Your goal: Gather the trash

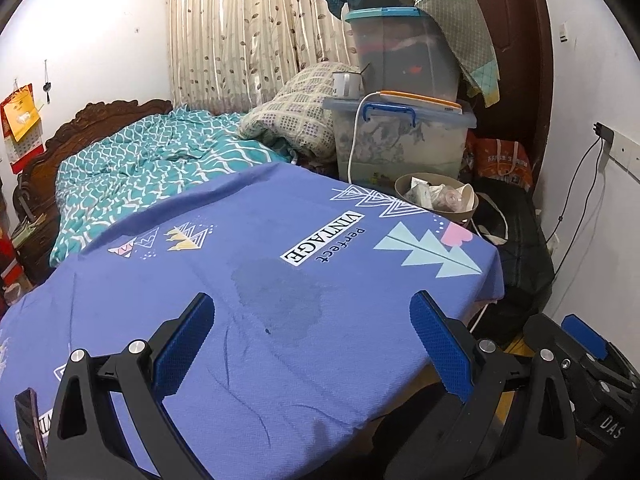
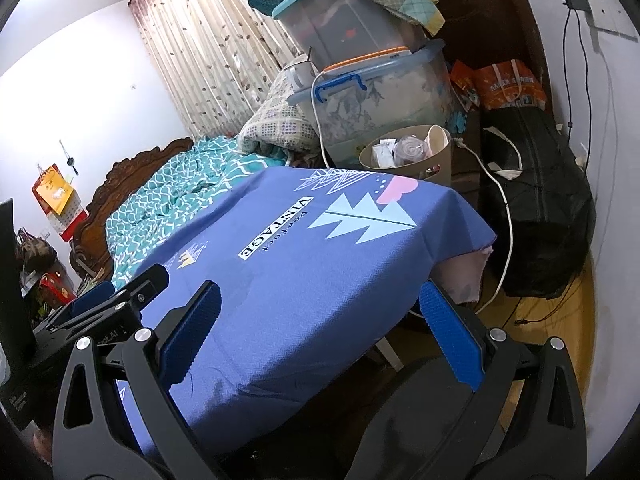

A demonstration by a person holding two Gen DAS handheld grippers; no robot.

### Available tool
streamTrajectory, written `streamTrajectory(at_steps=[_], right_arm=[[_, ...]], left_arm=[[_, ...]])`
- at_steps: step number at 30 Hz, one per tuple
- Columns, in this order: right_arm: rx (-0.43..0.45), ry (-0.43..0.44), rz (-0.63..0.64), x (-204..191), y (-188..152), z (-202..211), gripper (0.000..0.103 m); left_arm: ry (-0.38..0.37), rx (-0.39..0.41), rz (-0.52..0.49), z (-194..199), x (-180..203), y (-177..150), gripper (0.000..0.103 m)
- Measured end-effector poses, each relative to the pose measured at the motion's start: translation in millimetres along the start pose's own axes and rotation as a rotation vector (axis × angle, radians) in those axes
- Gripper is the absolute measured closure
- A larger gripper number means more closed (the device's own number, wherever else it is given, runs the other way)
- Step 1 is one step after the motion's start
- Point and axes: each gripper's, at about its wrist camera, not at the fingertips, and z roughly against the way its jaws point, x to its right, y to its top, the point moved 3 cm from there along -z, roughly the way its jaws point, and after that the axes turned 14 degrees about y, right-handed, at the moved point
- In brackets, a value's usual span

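I am holding the left gripper (image 1: 312,344) nearest the lens, its blue-padded fingers (image 1: 186,344) spread wide apart with nothing between them, hovering above the near part of the blue tablecloth (image 1: 256,264). I am keeping the right gripper (image 2: 320,336) in the same condition: fingers (image 2: 192,336) wide apart, gripping nothing, poised over the cloth's near right edge. In the left view the right gripper is showing at the lower right; in the right view the left gripper is showing at the lower left.

The tablecloth is lying flat over the table, and a dark damp-looking stain (image 1: 280,300) is marking it just ahead of the left fingers. Printed words and tree shapes are running across the cloth beyond the stain.

Past the far right corner of the table, a beige waste bin (image 1: 436,196) is standing, and it is holding the trash (image 2: 404,148): crumpled paper, a clear plastic cup and a pale curved piece. I cannot tell exactly what each item is.

Behind the bin, stacked plastic storage boxes (image 1: 400,140) are sitting with a white cable (image 2: 508,236) trailing down. A black bag (image 2: 536,208) is resting on the floor to the right. Farther left, a bed with a teal quilt (image 1: 160,156) is lying before the curtain (image 1: 240,28).
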Motion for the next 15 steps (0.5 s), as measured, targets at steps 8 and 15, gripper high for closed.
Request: streamTrajectory(at_steps=[8, 15], right_arm=[[-0.001, 0.0, -0.001, 0.8, 0.4, -1.7, 0.004], [-0.003, 0.002, 0.001, 1.1, 0.4, -2.1, 0.004]], left_arm=[[-0.001, -0.013, -0.002, -3.0, 0.6, -1.8, 0.009], [-0.001, -0.016, -0.003, -4.7, 1.6, -2.2, 0.009]])
